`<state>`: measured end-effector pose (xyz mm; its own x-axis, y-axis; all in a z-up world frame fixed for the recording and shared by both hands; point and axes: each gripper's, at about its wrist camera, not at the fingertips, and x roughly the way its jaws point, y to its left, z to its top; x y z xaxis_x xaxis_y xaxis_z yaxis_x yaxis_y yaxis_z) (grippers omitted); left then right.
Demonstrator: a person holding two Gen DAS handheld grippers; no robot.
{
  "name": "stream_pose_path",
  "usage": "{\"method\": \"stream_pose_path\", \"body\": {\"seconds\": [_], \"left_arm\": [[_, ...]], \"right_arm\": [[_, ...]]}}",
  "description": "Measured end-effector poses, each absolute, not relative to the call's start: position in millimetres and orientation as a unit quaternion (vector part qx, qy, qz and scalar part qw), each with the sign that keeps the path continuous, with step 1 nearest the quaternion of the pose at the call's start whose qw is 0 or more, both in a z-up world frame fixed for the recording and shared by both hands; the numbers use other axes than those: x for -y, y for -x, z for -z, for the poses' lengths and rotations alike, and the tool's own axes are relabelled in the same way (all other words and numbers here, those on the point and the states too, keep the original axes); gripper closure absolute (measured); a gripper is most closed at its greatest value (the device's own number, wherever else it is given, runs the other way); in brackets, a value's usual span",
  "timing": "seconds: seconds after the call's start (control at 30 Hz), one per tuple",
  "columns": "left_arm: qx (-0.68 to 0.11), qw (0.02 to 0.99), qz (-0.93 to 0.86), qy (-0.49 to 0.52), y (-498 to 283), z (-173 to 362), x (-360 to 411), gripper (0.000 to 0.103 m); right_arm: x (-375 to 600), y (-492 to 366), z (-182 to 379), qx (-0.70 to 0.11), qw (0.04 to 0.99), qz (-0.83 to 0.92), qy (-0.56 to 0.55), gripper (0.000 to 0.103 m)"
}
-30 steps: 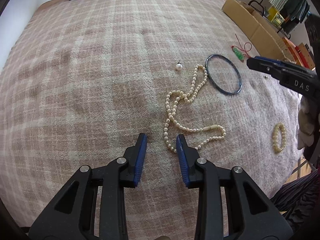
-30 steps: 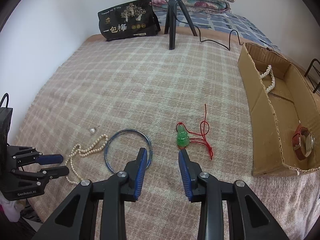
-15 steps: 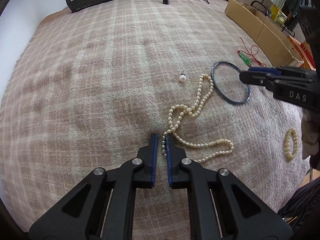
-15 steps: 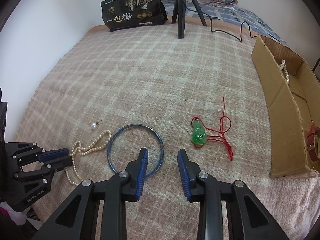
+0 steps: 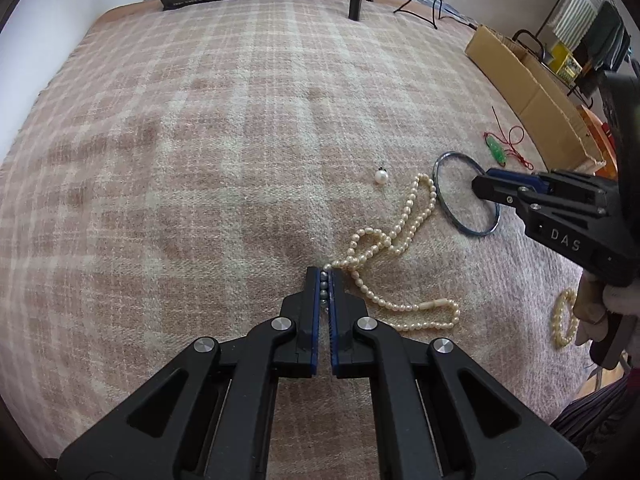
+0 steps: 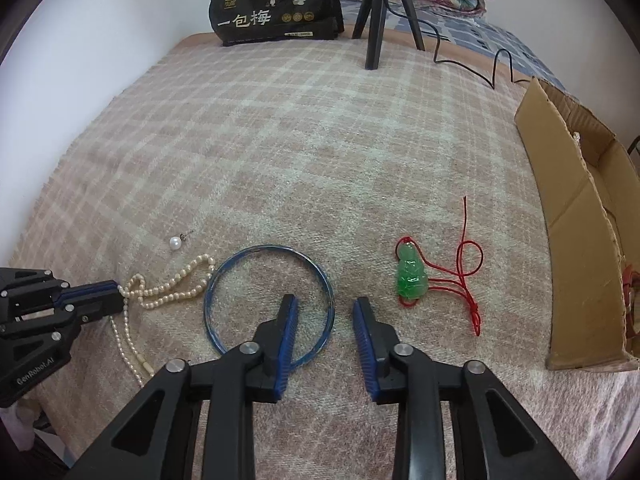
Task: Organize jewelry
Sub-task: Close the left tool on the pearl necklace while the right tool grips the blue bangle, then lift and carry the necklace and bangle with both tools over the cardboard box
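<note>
On plaid blanket (image 6: 280, 140), black bag (image 6: 276, 4) reading "一包梅", "DAS" gripper (image 5: 486, 190)

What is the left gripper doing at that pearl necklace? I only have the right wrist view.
Observer: The left gripper is shut on the pearl necklace; several pearls sit clamped between its pads.
Operator: Is the rest of the strand lifted?
Observer: No. The loop past the clasp bar, outside your view, lies flat on the blanket.
Operator: Any jewelry I'm missing?
Observer: A small pearl bracelet lies near the blanket's edge, to the right of the necklace.
</note>
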<state>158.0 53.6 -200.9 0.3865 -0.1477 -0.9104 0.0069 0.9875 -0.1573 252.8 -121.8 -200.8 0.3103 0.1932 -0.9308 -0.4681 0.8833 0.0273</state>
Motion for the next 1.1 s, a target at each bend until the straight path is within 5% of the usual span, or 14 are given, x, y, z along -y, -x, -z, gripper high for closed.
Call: {"method": "stream_pose_path", "body": {"seconds": [0.07,0.17,1.1], "left_arm": [[-0.547,0.833,0.045,0.066,-157,196,-57,0.101],[-0.536,0.840,0.046,0.069,-156,187,-57,0.101],[-0.442,0.886,0.070,0.122,-153,105,-67,0.101]], "right_arm": [[121,-252,200,-0.548,0.801,-0.208,0.124,0.098],[122,-250,197,-0.546,0.802,-0.210,0.118,0.101],[120,-219,106,-0.423,0.867,-0.217,0.150,0.102]]}}
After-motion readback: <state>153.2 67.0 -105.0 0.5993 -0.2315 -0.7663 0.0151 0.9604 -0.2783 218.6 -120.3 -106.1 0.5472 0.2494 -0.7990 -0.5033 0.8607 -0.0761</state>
